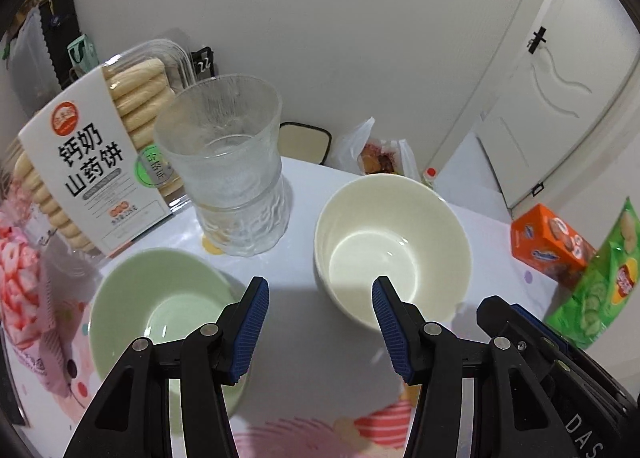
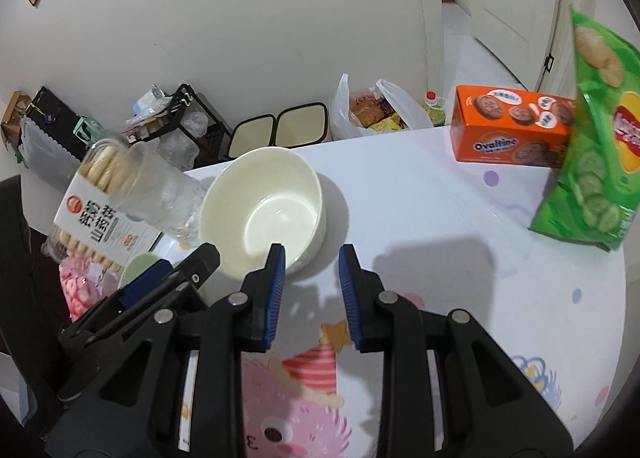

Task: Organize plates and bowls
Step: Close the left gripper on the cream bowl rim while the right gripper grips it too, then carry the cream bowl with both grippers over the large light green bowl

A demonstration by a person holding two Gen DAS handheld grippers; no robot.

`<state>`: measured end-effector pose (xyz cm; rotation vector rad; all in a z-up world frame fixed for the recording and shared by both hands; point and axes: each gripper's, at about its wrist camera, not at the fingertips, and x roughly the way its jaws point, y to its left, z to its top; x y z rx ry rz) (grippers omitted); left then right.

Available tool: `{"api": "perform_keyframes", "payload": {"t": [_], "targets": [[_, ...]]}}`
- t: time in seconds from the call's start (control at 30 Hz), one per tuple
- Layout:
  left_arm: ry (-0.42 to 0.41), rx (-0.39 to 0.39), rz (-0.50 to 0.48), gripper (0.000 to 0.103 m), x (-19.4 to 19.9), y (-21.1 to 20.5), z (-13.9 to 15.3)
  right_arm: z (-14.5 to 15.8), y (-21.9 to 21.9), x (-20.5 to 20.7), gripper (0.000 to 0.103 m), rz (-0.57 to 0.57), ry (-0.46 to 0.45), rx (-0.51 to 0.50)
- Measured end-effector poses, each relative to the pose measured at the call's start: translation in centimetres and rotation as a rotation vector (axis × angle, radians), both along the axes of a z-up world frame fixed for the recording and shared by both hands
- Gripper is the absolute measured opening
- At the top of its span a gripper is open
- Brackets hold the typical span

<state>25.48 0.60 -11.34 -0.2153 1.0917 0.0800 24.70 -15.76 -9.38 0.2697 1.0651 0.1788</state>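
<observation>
Two bowls are sitting on the table (image 1: 304,193), and both are standing upright and empty. The cream bowl (image 1: 394,248) is showing right of centre in the left wrist view, and the green bowl (image 1: 160,310) is lying at the lower left, near it but apart. No plates are showing in either view.

The left gripper (image 1: 320,324) is hovering low in its frame with its jaws standing moderately apart and nothing between them. Its two blue pads (image 1: 250,332) are framing the bare cloth between the bowls; one is overlapping the green bowl's rim in the picture and the other the cream bowl's near wall, though I cannot tell whether either is touching.

The right gripper (image 2: 312,292) is holding its jaws in a narrower gap, also gripping nothing. In the right wrist view the cream bowl (image 2: 264,209) is sitting just above and left of its tips, and only a sliver of the green bowl (image 2: 138,268) is peeking out at the left edge.

One ribbed glass tumbler (image 1: 230,165) is standing behind the bowls, with one biscuit pack (image 1: 96,153) leaning at the upper left. At the right are standing one orange cookie box (image 2: 512,125) and one green crisp bag (image 2: 596,145). One pink snack bag (image 1: 24,286) is lying at the far left.
</observation>
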Motion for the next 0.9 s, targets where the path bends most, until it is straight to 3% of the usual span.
{"api": "perform_keyframes", "payload": {"t": [0.33,0.43,0.5,0.9], "targets": [[0.035,-0.012,0.025,0.053,1.9,0.5,-1.8,-2.3,0.0,2.8,0.031,0.004,0.056,0.019],[0.045,-0.010,0.035,0.046,2.3,0.6,-2.2,-2.7,0.2,3.3,0.029,0.007,0.064,0.016],[0.059,-0.016,0.030,0.037,2.6,0.5,-2.6,-3.2,0.1,3.6,0.022,0.000,0.080,0.029],[0.071,-0.039,0.015,0.012,3.8,0.1,-3.2,-3.8,0.7,4.6,0.015,0.008,0.107,0.021]]}}
